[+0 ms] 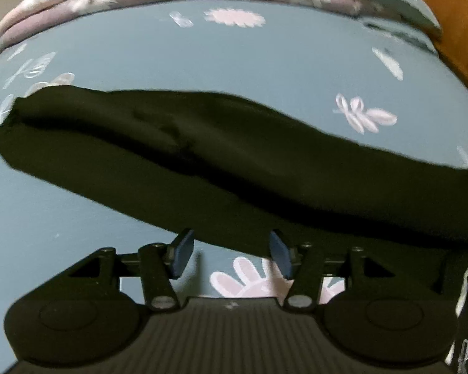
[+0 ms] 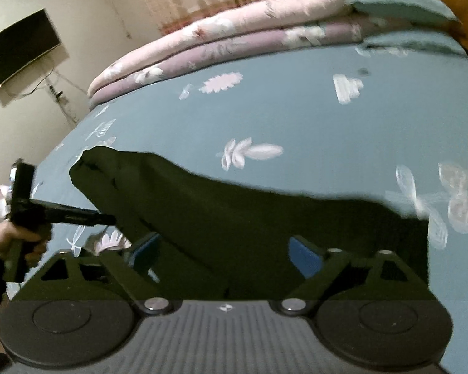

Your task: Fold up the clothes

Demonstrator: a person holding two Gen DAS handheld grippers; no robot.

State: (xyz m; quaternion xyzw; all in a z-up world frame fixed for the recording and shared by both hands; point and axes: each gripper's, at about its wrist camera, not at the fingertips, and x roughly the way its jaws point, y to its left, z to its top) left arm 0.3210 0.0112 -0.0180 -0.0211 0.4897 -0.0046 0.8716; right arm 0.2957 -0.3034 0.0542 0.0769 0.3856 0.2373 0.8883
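A long black garment [image 1: 221,162] lies stretched across the blue flowered bedsheet [image 1: 234,59], running from the far left down to the near right. My left gripper [image 1: 231,251] stands open at the garment's near edge. Its blue pads [image 1: 184,254] are apart, and only the cloth's edge and bare sheet show between them. In the right wrist view the garment [image 2: 234,218] fills the gap of my right gripper [image 2: 226,252], whose jaws stand wide and open, the pads [image 2: 305,257] clear of the cloth. A hand [image 2: 12,238] holds the left gripper [image 2: 107,218] at the garment's left side.
Folded pink and mauve quilts [image 2: 234,31] are stacked along the bed's far end, beside a teal pillow [image 2: 399,3]. A wooden bed frame [image 1: 458,25] runs along the right. A dark screen [image 2: 18,50] hangs on the wall beyond the bed's left edge.
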